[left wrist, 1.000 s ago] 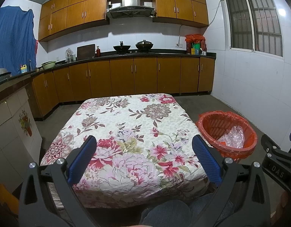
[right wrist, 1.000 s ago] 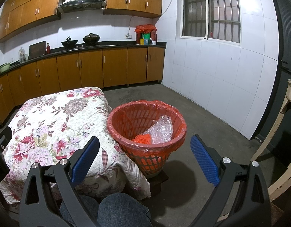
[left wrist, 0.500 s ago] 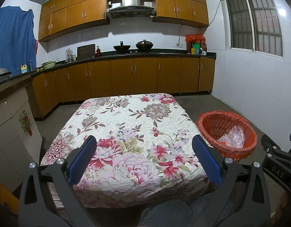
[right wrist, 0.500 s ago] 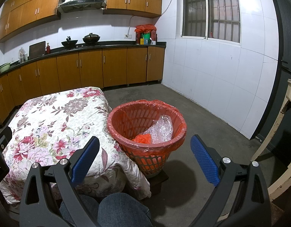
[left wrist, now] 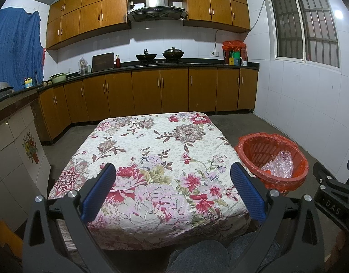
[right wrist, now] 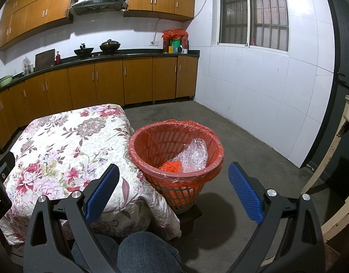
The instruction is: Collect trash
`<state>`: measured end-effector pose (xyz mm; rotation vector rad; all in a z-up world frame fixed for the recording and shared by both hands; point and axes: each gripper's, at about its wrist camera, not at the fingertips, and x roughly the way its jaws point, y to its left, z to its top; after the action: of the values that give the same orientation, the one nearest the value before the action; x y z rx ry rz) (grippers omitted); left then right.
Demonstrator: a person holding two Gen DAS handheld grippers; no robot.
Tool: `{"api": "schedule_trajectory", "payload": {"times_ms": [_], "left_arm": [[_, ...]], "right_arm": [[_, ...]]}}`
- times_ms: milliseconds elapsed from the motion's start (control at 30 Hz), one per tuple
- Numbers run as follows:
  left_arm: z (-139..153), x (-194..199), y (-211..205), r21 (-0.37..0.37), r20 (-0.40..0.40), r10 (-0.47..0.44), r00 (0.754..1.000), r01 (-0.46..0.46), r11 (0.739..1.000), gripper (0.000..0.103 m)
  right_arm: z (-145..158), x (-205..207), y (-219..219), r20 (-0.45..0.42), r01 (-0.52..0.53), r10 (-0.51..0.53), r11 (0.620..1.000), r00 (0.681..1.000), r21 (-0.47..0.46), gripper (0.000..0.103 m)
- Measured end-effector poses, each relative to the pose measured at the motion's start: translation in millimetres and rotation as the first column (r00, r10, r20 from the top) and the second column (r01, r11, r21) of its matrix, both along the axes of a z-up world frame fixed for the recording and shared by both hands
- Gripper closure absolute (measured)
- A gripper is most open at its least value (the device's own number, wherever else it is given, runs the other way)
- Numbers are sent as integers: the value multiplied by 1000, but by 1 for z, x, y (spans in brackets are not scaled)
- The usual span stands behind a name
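Both grippers are held low in front of the seated operator, level and pointing forward. The left gripper (left wrist: 172,191) is spread wide with nothing between its blue pads; it is aimed at the near edge of the counter (left wrist: 151,150), which is covered by a floral cloth. The right gripper (right wrist: 173,191) is likewise spread wide and empty, and is aimed past the counter's near right corner.

The trash basket (right wrist: 214,170), an orange lattice bin lined with an orange bag, stands on the floor just beside the right edge of the counter, near that corner. It lies directly ahead of the right gripper and falls between the lines of its two fingers. From the left gripper it lies well to the right. The right hand is therefore judged the nearer one for any move at the basket.

Inside the basket, a sheet of clear bubble wrap (right wrist: 193,155) is seen leaning against the far right wall, its long axis running up from the bottom toward the rim. A crumpled orange piece (right wrist: 171,167) lies beside it at the near left; it may be trash or a fold of the liner, and this cannot be settled from either view.

No loose trash is visible on the cloth. The task is judged to be at or near completion, with collected items already in the basket.
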<state>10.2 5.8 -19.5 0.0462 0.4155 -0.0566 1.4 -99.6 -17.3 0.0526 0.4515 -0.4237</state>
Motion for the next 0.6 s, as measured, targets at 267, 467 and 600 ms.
{"api": "schedule_trajectory", "payload": {"times_ms": [267,467,600], "left_arm": [[0,0,0,0,-1,0,1000,0,1000,4],[0,0,0,1,-2,0,1000,0,1000,4],[0,-1,0,1,-3,-1,1000,1,1000,4]], "right_arm": [[0,0,0,-1,0,0,1000,1000,0,7],[-1,-1,1,-2,0,0,1000,1000,1,7],[0,1,0,-2,0,0,1000,1000,1,7]]}}
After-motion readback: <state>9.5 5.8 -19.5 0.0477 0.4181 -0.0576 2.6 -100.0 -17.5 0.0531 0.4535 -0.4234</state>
